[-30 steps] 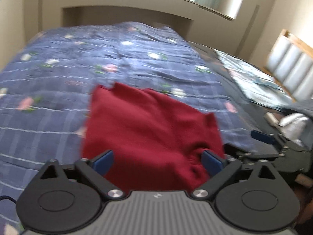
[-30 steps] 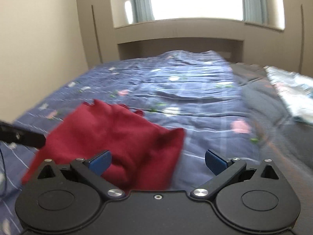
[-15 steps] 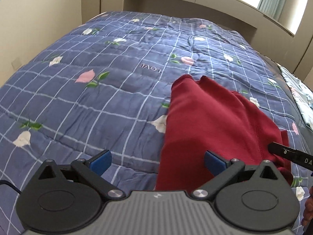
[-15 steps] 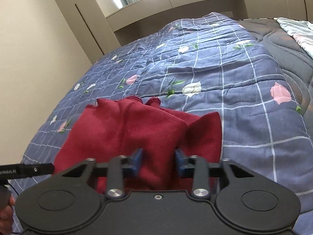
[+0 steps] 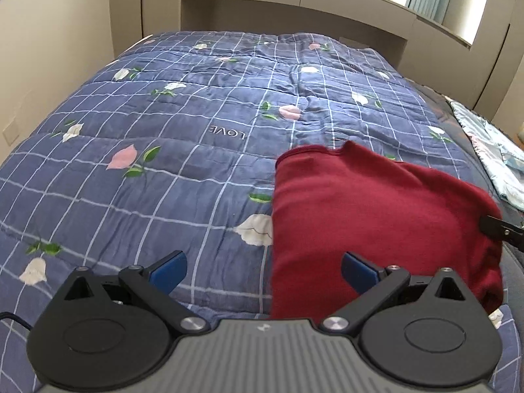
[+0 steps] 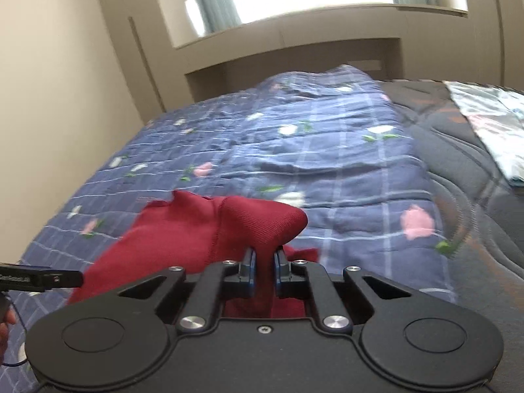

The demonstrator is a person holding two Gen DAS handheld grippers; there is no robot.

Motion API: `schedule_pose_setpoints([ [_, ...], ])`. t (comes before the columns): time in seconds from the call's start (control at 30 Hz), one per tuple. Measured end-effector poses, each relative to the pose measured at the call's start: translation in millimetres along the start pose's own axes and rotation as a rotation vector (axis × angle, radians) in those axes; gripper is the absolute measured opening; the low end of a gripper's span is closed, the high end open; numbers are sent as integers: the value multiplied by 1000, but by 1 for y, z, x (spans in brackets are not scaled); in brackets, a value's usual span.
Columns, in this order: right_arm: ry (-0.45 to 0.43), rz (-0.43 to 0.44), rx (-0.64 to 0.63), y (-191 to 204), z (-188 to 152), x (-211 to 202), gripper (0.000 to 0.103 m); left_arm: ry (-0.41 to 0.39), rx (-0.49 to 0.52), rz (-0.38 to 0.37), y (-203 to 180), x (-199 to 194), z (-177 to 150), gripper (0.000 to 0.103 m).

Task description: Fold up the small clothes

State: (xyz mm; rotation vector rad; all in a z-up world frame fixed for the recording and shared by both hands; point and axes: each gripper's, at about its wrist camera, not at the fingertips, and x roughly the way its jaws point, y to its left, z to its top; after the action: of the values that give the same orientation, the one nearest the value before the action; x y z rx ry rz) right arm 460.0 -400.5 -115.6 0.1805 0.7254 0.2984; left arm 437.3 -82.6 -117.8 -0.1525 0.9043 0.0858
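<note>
A dark red knit garment (image 5: 370, 216) lies on the blue checked floral quilt (image 5: 183, 150), at the right of the left wrist view. My left gripper (image 5: 263, 267) is open and empty, held above the quilt just left of the garment's near edge. My right gripper (image 6: 264, 262) is shut on a bunched fold of the red garment (image 6: 229, 226), which bulges up over its fingers. The right gripper's tip shows at the garment's right edge in the left wrist view (image 5: 501, 229). The left gripper shows at the far left of the right wrist view (image 6: 39, 278).
The quilt (image 6: 327, 150) covers most of the bed. A grey mattress strip (image 6: 475, 203) and a pale patterned cloth (image 6: 491, 124) lie to the right. A beige wall (image 6: 59, 104) runs along the left, and a headboard ledge (image 5: 294, 3) and window stand behind.
My right gripper has closed on a fold of the red garment and lifted it. My left gripper has swung left off the garment and stays open.
</note>
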Motion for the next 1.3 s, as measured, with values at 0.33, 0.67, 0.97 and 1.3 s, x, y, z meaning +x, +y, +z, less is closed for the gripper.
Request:
schedule_pose_setpoints([
  [0.33, 62, -35, -5, 1, -24, 29, 27, 26, -13, -16, -1, 36, -14, 103],
  [0.67, -24, -78, -101, 22, -39, -2, 99, 79, -25, -19, 1, 35, -3, 103],
  [0.97, 1, -246, -125, 26, -74, 2, 102, 88, -54, -34, 2, 38, -8, 102],
  [1.3, -24, -270, -56, 33, -79, -5, 102, 83, -67, -75, 11, 31, -12, 102],
])
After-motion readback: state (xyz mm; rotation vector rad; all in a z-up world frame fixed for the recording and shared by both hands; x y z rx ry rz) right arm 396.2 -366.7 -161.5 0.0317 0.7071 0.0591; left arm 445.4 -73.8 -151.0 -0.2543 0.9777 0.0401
